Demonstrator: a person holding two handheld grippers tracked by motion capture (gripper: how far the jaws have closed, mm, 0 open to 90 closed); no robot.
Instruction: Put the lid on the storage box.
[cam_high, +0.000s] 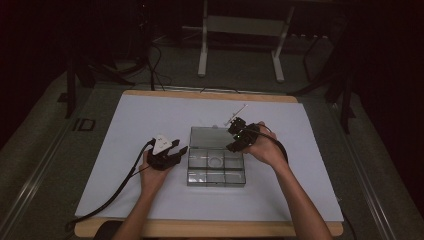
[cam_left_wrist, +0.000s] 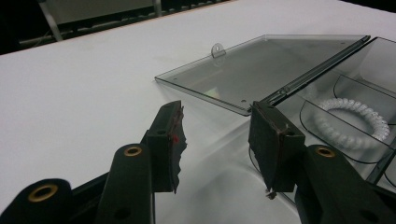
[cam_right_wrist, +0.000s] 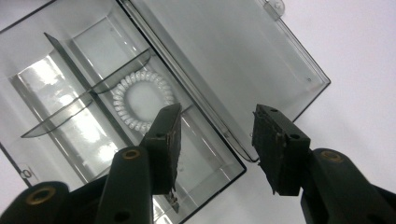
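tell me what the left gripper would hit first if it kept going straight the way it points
Probably the clear box: the left gripper, jaws open, points at the hinge corner where the flat-open lid begins. Depth is unclear.

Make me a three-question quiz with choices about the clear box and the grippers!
1. Where does the hair tie lie?
A. in a compartment of the box
B. on the open lid
C. on the table beside the box

2. How many hair ties are in the box?
A. one
B. two
C. three

3. How do the jaws of the left gripper stand?
A. shut on the lid
B. apart, holding nothing
C. shut on the hair tie

Answers: 1 A, walls curve round the coil on each side. 2 A, a single white coil, other compartments bare. 3 B, bare table shows between the jaws.
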